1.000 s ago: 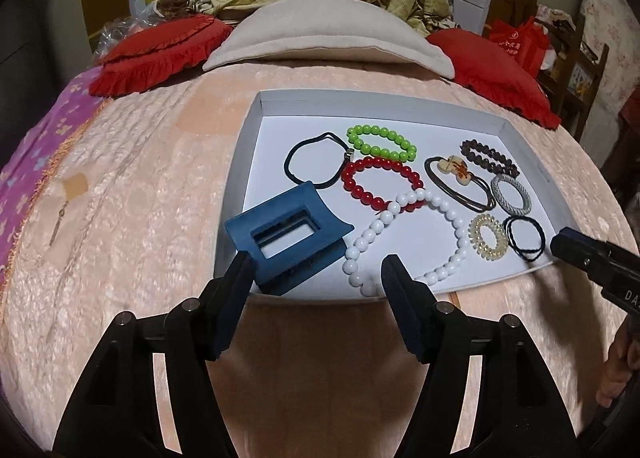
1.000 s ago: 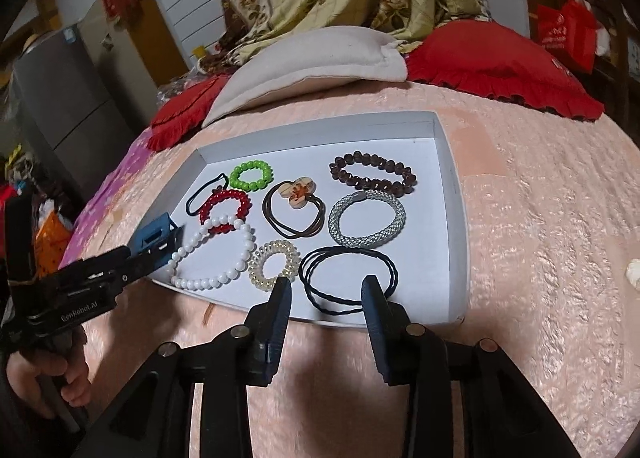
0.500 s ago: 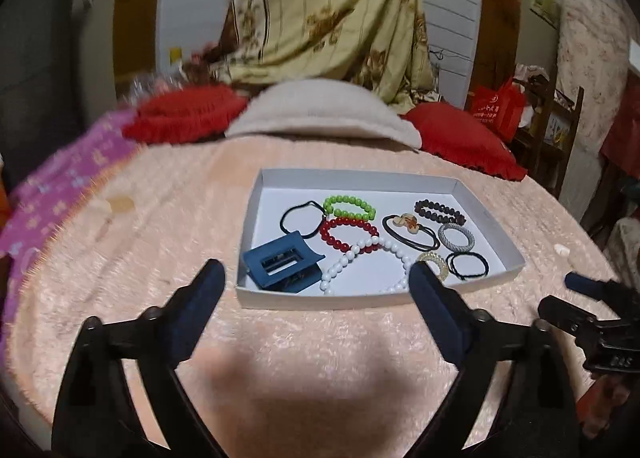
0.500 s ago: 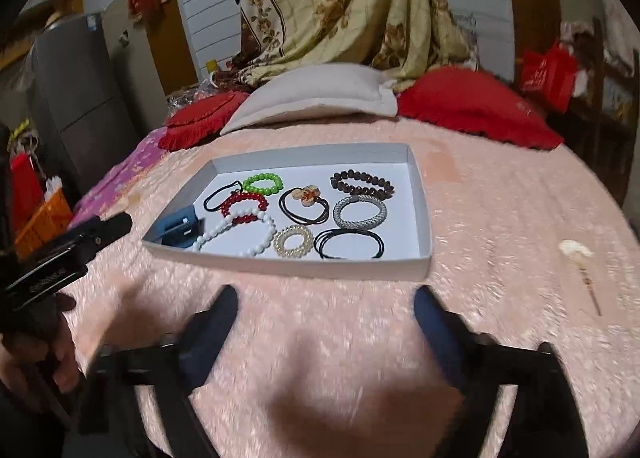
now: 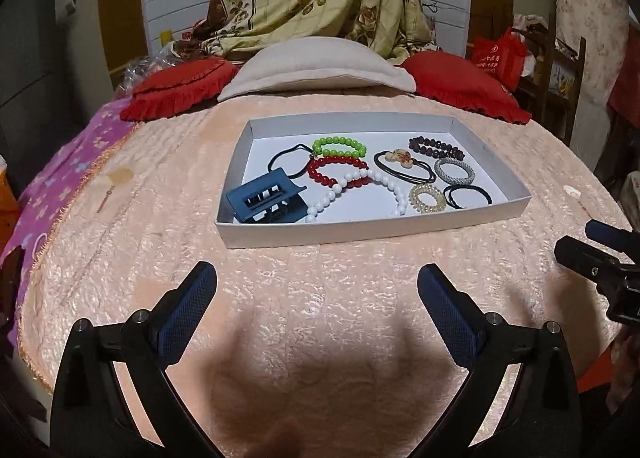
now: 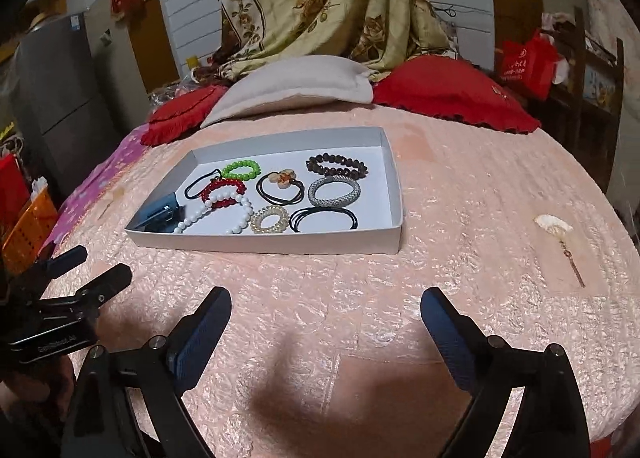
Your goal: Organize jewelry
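A shallow white tray (image 5: 506, 178) (image 6: 394, 174) lies on the pink bedspread. In it lie a blue hair claw (image 5: 266, 198) (image 6: 160, 212), a white bead string (image 5: 360, 186), red (image 5: 336, 170) and green (image 5: 339, 146) bead bracelets, a dark bead bracelet (image 6: 336, 166), a silver bangle (image 6: 334, 191), a coil tie (image 6: 270, 219) and black hair ties (image 6: 323, 218). My left gripper (image 5: 318, 298) is open and empty, well short of the tray. My right gripper (image 6: 326, 318) is open and empty too.
A grey pillow (image 5: 316, 66) and red cushions (image 5: 460, 82) lie behind the tray. A small shell hairpin (image 6: 558, 232) lies on the bedspread right of the tray. A purple cloth (image 5: 60, 178) hangs at the left edge.
Both grippers have pulled back from the tray and opened wide. The blue hair claw left my left gripper and now lies in the tray's near left corner.
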